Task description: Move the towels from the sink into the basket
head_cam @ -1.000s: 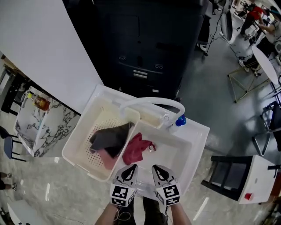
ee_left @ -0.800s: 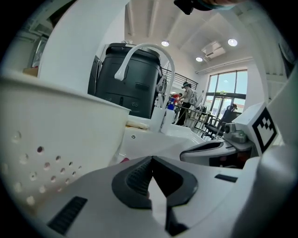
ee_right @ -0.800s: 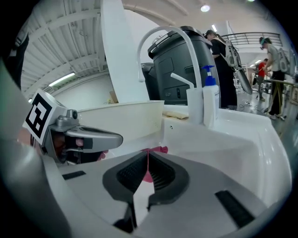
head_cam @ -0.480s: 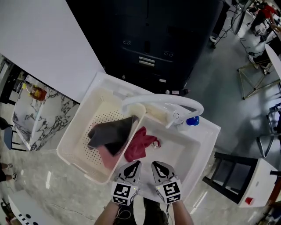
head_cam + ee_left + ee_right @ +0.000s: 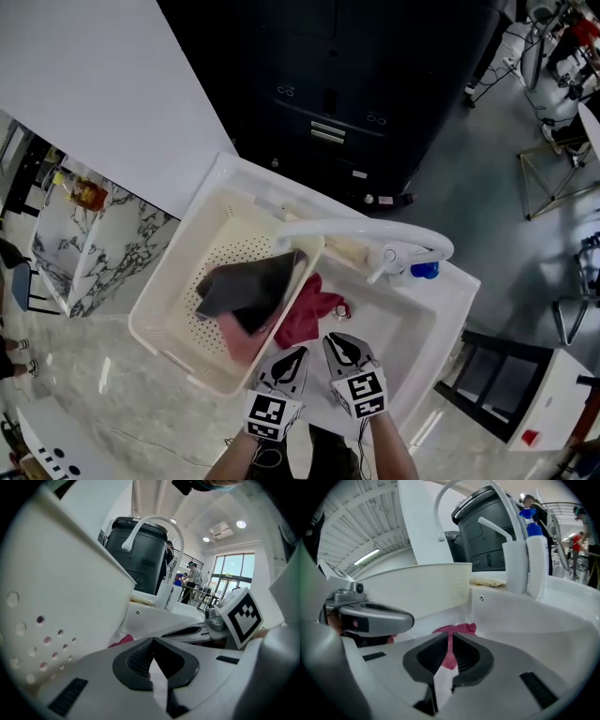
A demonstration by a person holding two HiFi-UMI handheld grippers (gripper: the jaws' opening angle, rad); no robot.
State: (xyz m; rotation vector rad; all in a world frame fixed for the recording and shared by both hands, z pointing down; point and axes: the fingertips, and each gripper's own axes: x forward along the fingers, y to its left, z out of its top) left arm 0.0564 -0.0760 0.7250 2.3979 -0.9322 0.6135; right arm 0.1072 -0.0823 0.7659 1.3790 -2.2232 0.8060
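- Both pinched closed and empty: left tongs and right tongs, hovering over the sink front edge.
- red towel lies in the sink, just beside the basket wall; grey towel is already in the basket.
- Likely best: open right tongs wide, come down on a raised fold, pinch firmly, lift clear over the wall.

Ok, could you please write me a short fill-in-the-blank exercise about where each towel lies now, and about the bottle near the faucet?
1. The red towel lies outside the basket, in the ___.
2. The dark grey towel and the pink towel both lie in the ___.
3. The bottle beside the faucet has a ___ cap.

Missing words: sink; basket; blue.
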